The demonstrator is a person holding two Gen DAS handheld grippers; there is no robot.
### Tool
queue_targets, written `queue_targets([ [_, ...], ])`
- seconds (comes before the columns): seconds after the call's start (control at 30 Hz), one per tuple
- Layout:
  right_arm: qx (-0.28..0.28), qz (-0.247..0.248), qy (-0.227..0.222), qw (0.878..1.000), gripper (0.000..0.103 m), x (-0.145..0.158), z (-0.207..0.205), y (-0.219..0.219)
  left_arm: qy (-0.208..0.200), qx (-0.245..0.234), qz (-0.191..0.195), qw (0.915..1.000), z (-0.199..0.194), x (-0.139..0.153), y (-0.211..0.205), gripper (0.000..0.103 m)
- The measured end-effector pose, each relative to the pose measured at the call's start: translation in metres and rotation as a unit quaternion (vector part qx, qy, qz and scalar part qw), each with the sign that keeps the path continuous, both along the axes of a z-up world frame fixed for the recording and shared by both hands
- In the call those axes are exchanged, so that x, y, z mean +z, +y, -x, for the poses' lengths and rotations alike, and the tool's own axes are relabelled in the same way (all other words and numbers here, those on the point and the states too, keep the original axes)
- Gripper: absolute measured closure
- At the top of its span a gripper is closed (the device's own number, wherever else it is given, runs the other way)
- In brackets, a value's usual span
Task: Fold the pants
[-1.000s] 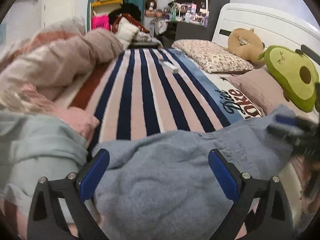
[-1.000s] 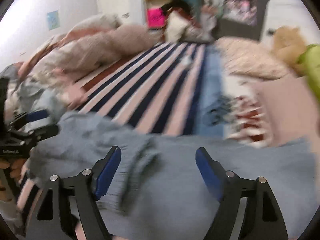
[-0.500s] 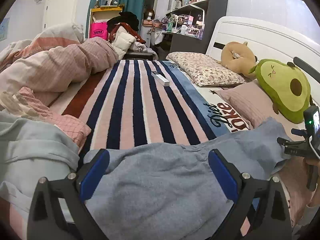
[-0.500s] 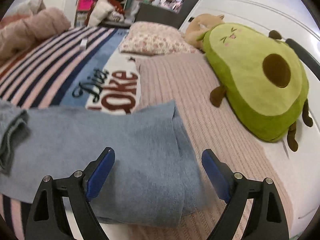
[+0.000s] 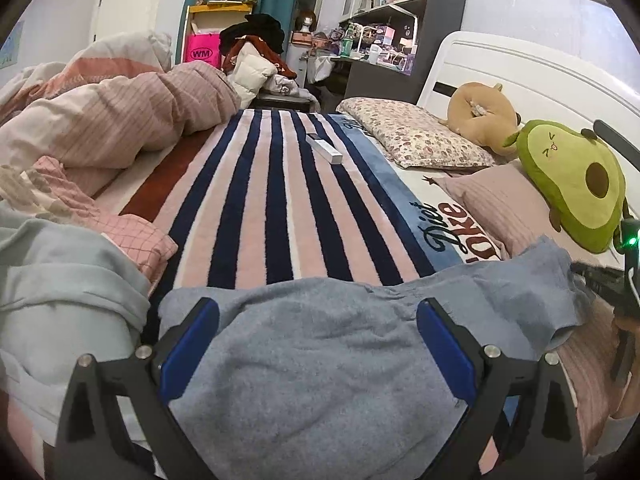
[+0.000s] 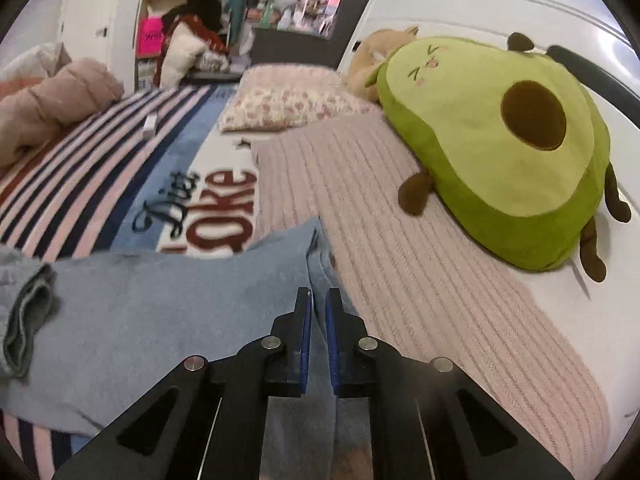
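The grey-blue pants (image 5: pixel 320 360) lie across the near end of the bed, one end reaching the pink pillow. My left gripper (image 5: pixel 316 320) is open, its blue pads on either side of the pants' wide part, holding nothing. In the right wrist view the pants (image 6: pixel 160 312) stretch left from my right gripper (image 6: pixel 318 308), which is shut on their right-hand edge over the pink ribbed pillow (image 6: pixel 420 260). The right gripper also shows at the far right of the left wrist view (image 5: pixel 624 280).
A striped blanket (image 5: pixel 280 200) covers the bed, with a white box (image 5: pixel 324 148) on it. A heaped duvet (image 5: pixel 100 128) and loose clothes (image 5: pixel 60 280) lie left. An avocado plush (image 6: pixel 500 152), a tan plush (image 5: pixel 480 112) and a floral pillow (image 5: pixel 412 136) lie right by the headboard.
My right gripper swung right from the middle of the pants to their right end and has shut on the edge. The left gripper stayed open over the pants.
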State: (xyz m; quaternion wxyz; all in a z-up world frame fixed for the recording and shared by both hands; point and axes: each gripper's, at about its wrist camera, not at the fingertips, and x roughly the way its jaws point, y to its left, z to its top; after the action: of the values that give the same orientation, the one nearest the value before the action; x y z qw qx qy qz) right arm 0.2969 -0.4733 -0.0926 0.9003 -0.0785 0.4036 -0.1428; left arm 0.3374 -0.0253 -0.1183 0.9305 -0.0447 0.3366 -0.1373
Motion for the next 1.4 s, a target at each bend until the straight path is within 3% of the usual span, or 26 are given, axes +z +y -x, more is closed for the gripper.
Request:
queue_targets([
  [0.03,0.002,0.000,0.008,1.000,0.086,-0.003,-0.001,0.000,0.000,0.001,0.000,1.0000,0.000,0.000,0.001,0.005],
  [0.07,0.002,0.001,0.017,1.000,0.055,-0.007,-0.003,0.000,-0.001,0.002,0.000,1.0000,0.000,0.000,0.001,0.005],
  [0.13,0.011,0.019,0.043,0.999,0.033,-0.018,-0.005,0.003,-0.003,0.005,-0.002,1.0000,0.000,0.002,0.003,0.005],
  [0.23,0.026,0.018,0.052,0.998,0.038,-0.024,-0.007,0.007,-0.003,0.011,0.001,0.9999,0.000,0.002,0.005,0.005],
  [0.37,0.052,0.002,0.049,0.997,0.087,-0.023,-0.006,0.013,-0.001,0.007,0.005,1.0000,-0.001,0.001,0.003,0.005],
  [0.47,0.067,-0.003,0.047,0.997,0.096,-0.022,-0.006,0.017,-0.001,0.001,0.002,1.0000,0.000,0.000,-0.001,0.005],
  [0.57,0.057,0.022,0.040,0.997,0.098,-0.019,-0.005,0.018,0.000,-0.001,0.002,1.0000,0.000,0.000,-0.001,0.005],
  [0.7,0.036,0.030,-0.019,0.999,0.098,0.003,0.003,0.016,-0.003,0.005,0.005,1.0000,0.000,0.000,0.001,0.005],
  [0.8,0.012,0.047,-0.039,0.998,0.098,0.012,0.006,0.014,-0.003,0.008,0.007,0.9999,0.000,0.001,0.002,0.005],
  [0.93,-0.019,0.062,-0.005,0.998,0.090,-0.001,-0.003,0.001,-0.001,0.008,0.005,1.0000,0.000,0.000,0.001,0.005],
  [1.03,-0.055,0.090,-0.004,0.994,0.090,-0.002,-0.002,-0.008,-0.002,0.008,0.002,1.0000,0.000,0.000,0.000,0.005],
  [1.1,-0.064,0.079,-0.013,0.995,0.090,0.005,0.004,-0.015,-0.001,0.008,0.001,1.0000,0.000,0.000,0.001,0.005],
  [1.17,-0.051,0.034,-0.023,0.998,0.090,0.012,0.010,-0.020,0.001,0.007,0.002,1.0000,0.000,-0.001,0.001,0.005],
  [1.3,-0.020,0.050,0.012,0.998,0.078,0.006,0.009,-0.007,-0.001,0.006,0.001,1.0000,-0.001,-0.001,0.001,0.005],
  [1.4,0.010,0.064,0.051,0.997,0.056,-0.008,0.006,0.005,-0.002,0.006,0.004,1.0000,-0.001,-0.001,0.002,0.005],
])
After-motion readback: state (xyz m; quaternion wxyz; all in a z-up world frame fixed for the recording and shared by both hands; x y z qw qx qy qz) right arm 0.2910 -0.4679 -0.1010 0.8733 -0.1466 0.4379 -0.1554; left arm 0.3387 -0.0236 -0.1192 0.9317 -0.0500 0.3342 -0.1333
